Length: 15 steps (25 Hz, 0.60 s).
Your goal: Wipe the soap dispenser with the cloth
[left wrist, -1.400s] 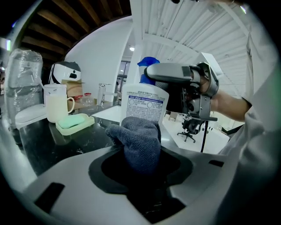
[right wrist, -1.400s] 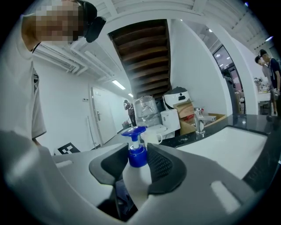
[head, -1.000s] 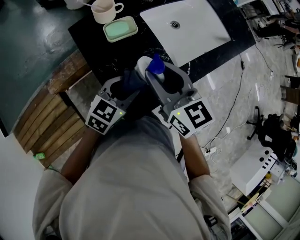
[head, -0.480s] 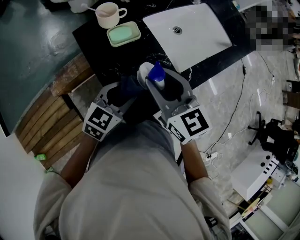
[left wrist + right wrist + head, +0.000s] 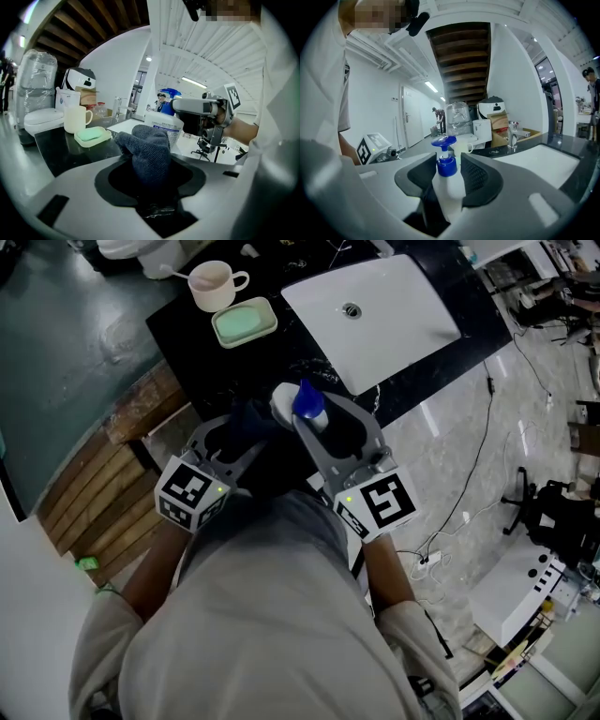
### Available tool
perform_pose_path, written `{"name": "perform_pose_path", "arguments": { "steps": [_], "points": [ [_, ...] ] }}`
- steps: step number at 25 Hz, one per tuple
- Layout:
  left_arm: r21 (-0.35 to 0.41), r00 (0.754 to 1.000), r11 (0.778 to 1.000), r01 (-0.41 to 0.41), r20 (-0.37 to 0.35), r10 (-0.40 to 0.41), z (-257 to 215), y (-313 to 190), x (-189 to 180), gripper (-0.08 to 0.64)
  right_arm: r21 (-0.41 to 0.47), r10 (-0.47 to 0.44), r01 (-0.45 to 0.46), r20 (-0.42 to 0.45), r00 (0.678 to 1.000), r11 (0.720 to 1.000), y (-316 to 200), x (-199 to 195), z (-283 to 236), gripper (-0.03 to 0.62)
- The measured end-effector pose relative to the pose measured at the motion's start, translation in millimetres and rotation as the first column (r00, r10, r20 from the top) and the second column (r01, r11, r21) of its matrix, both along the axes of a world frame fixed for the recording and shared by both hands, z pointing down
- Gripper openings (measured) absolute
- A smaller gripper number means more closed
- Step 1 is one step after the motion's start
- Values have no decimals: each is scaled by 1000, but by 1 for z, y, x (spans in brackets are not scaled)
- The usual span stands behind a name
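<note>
Here, the bottle is clamped near its top in the right claw and is held up over the near edge of the black counter. The cloth is pinched in the left claw, just beside the bottle. Whether they touch cannot be told. No wiped part can be seen, so most of the wiping is probably left.

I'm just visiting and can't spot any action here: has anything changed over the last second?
Very little. The left gripper, shut on the cloth, seems to have shifted slightly to the person's left beside the soap bottle. Nothing was picked up or released: the right gripper still clamps the bottle. The cup, soap dish and sink stay put; only the camera moved.
</note>
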<state>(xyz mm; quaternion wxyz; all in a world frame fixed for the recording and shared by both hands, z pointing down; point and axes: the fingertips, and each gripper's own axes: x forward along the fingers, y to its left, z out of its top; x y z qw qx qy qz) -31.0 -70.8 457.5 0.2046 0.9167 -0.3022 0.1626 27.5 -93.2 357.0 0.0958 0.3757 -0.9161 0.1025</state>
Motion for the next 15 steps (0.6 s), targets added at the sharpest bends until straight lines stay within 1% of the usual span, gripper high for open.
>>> {"name": "perform_pose_path", "arguments": {
  "steps": [3,9,11,13,15],
  "points": [
    [10,999,1000,23,-28,-22,-10,-4,-5,178,6,2,-2,10,1000,1000,4,2,-2,132],
    [95,995,994,55,-86,-46,-46,-7,-6,178,22,34,-35,29,999,999,12,14,-11,130],
    [121,993,990,66,-108,-53,-58,-8,-6,177,28,56,-57,30,998,998,14,19,-13,104],
    [142,990,987,79,-127,-61,-68,-9,-6,177,35,85,-86,10,996,996,16,28,-13,47],
    [151,988,984,91,-136,-70,-75,-8,-7,177,32,109,-109,3,994,994,18,35,-13,10]
  ]
}}
